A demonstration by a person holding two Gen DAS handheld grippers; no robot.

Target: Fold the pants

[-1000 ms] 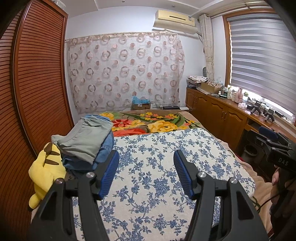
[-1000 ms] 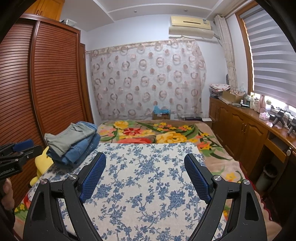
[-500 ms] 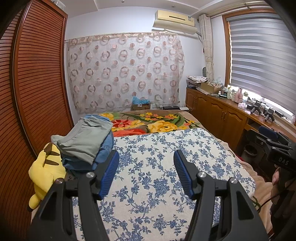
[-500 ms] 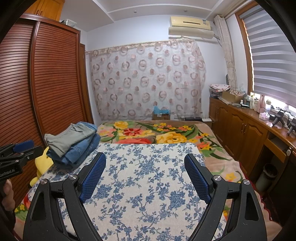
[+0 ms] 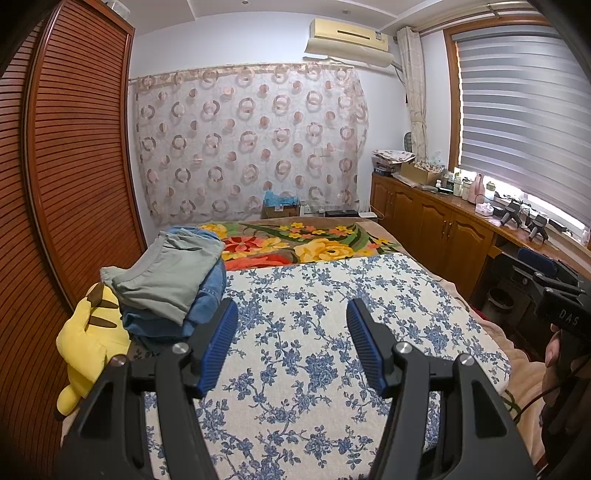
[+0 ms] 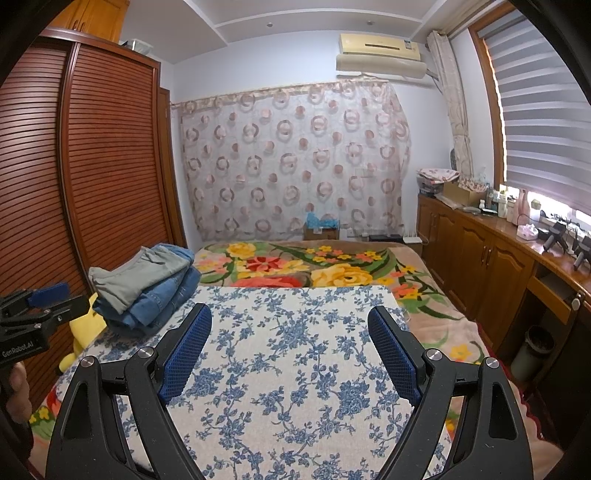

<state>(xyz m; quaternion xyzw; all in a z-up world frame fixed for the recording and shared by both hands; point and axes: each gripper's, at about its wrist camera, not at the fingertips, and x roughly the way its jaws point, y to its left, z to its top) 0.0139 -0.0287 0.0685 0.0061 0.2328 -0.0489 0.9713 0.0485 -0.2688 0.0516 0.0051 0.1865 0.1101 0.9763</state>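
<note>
Pants (image 5: pixel 166 277) sit stacked at the bed's left edge; both tools, left (image 5: pixel 291 343) and right (image 6: pixel 288 354), gape empty. Pinch only the top grey pair's waistband.

- wardrobe (image 6: pixel 110 177) with slatted doors, left of the bed;
- yellow plush toy (image 5: pixel 88 339) at the bed's left edge;
- blue-flowered cloth (image 6: pixel 295 354) over a floral blanket (image 6: pixel 332 269);
- ring-patterned curtain (image 5: pixel 251 144) on the far wall; air conditioner (image 5: pixel 349 35) above it;
- cabinets (image 6: pixel 480 266) under the blind (image 5: pixel 524 110), right; bin (image 6: pixel 535 350) beside them
</note>
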